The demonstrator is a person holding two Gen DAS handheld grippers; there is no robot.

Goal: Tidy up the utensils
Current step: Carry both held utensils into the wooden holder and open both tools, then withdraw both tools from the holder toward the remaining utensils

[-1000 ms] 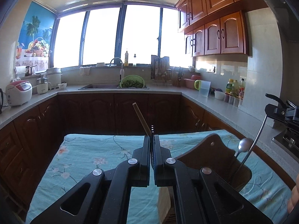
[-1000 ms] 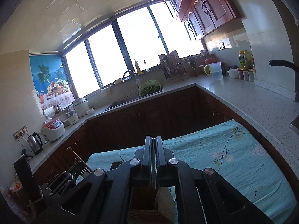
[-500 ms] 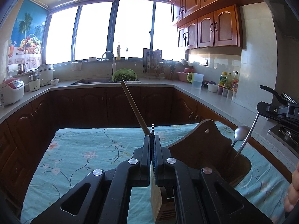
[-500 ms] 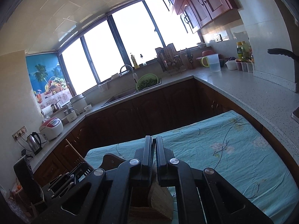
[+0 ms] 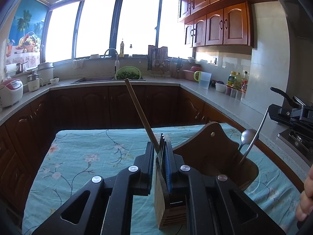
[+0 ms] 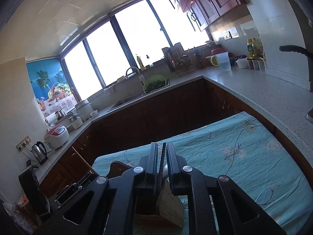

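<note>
My left gripper is shut on a fork, tines up, held over the wooden utensil holder on the teal flowered tablecloth. A wooden stick leans up past the left finger. A metal spoon stands in the holder's right side. My right gripper is shut on a thin dark metal handle, above the same wooden holder. It also shows at the left wrist view's right edge, holding a slim metal handle.
Stone counters wrap around the table. A sink with a green colander sits under the windows, a rice cooker at left, bottles and a jug at right. A kettle stands far left.
The left gripper has dropped and swung a little, so the wooden stick and fork tines stand out more. The right gripper has tilted over the holder, and the thin handle now shows between its fingers.
</note>
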